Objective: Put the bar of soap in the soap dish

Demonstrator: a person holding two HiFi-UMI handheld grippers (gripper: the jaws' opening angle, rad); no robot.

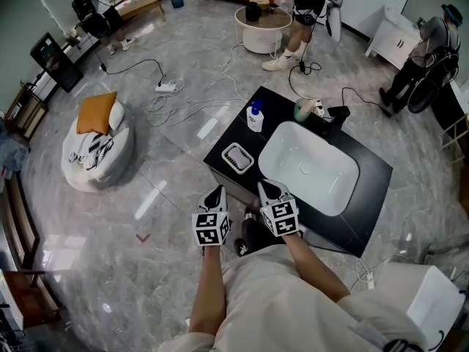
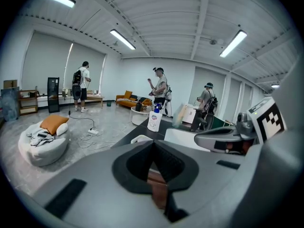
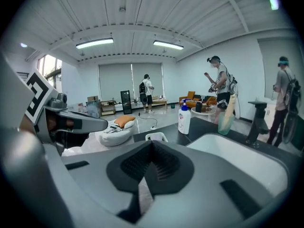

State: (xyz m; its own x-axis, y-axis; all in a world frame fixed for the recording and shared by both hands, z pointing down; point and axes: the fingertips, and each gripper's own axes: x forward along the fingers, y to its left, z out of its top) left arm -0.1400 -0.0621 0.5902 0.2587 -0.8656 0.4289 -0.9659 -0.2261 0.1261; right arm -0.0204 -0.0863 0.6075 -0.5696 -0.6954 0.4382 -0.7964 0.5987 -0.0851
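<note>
The white soap dish (image 1: 237, 158) sits on the black counter (image 1: 374, 178) left of the white sink (image 1: 308, 166); its rim shows just past the jaws in the left gripper view (image 2: 141, 138) and the right gripper view (image 3: 156, 137). I cannot make out a bar of soap in any view. My left gripper (image 1: 218, 191) (image 2: 153, 142) hovers at the counter's near edge, shut, with nothing between its jaws. My right gripper (image 1: 265, 187) (image 3: 151, 142) is beside it near the sink's front corner, also shut and empty.
A pump bottle (image 1: 255, 116) and a greenish cup (image 1: 304, 109) stand at the counter's back, by a black faucet (image 1: 337, 114). Cables (image 1: 183, 101), a beanbag (image 1: 95, 149) and a round table (image 1: 262, 26) are on the marble floor; several people stand around the room.
</note>
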